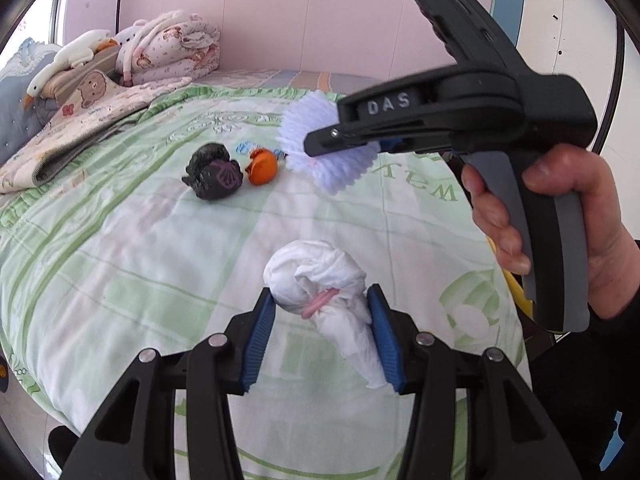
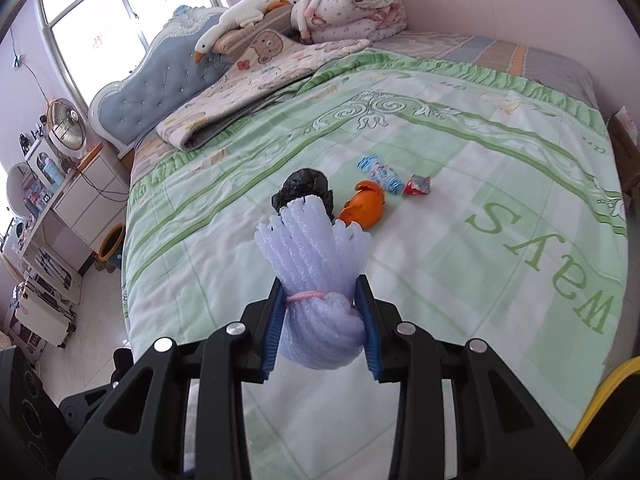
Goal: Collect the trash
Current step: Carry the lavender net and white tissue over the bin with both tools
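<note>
My left gripper (image 1: 322, 300) is shut on a white tissue wad (image 1: 316, 276) tied with a pink band, held above the green bedspread (image 1: 160, 264). My right gripper (image 2: 318, 292) is shut on a pale purple foam net (image 2: 316, 248), also banded in pink. In the left wrist view the right gripper (image 1: 320, 142) shows from the side with the foam net (image 1: 320, 148) in its fingers and a hand on its handle. On the bed lie a crumpled black bag (image 2: 304, 190), an orange peel (image 2: 366, 204), a blue-white wrapper (image 2: 380, 172) and a small red-silver wrapper (image 2: 418, 185).
Folded quilts (image 2: 352, 4), a plush goose (image 2: 236, 20) and a patterned blanket (image 2: 256, 88) are piled at the bed's head. Left of the bed stand a white cabinet (image 2: 88, 196), a fan (image 2: 66, 124) and an orange-rimmed bin (image 2: 112, 242). A yellow rim (image 2: 604, 396) shows at lower right.
</note>
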The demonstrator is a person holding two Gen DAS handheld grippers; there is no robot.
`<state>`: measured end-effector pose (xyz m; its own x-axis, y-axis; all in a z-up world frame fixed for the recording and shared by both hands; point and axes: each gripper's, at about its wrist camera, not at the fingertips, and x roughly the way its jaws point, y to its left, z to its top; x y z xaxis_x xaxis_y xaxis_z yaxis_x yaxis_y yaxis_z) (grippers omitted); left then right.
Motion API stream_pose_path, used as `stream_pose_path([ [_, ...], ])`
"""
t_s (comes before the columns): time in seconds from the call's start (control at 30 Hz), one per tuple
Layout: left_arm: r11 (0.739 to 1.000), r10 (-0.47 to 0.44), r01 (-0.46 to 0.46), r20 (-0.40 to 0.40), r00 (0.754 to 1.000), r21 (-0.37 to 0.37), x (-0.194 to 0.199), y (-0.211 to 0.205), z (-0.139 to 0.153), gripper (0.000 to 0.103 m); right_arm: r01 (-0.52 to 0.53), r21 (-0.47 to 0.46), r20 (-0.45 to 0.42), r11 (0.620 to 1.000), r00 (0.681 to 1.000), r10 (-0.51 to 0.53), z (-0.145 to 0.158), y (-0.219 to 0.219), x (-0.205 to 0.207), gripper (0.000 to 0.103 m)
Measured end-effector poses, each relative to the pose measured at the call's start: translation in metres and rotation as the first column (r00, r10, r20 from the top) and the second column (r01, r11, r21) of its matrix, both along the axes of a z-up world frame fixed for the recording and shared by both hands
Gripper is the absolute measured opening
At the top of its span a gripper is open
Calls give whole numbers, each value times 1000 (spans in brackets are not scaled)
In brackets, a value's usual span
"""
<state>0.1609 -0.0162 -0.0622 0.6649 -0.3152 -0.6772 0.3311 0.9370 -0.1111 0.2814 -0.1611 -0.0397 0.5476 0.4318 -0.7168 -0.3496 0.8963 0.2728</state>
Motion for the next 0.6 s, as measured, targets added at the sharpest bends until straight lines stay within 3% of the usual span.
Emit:
stream_pose_path([
  [0.6, 997, -73, 73, 108, 991, 5, -20, -43, 54, 45, 130, 3, 112, 991, 985, -130, 62, -89, -51, 33],
])
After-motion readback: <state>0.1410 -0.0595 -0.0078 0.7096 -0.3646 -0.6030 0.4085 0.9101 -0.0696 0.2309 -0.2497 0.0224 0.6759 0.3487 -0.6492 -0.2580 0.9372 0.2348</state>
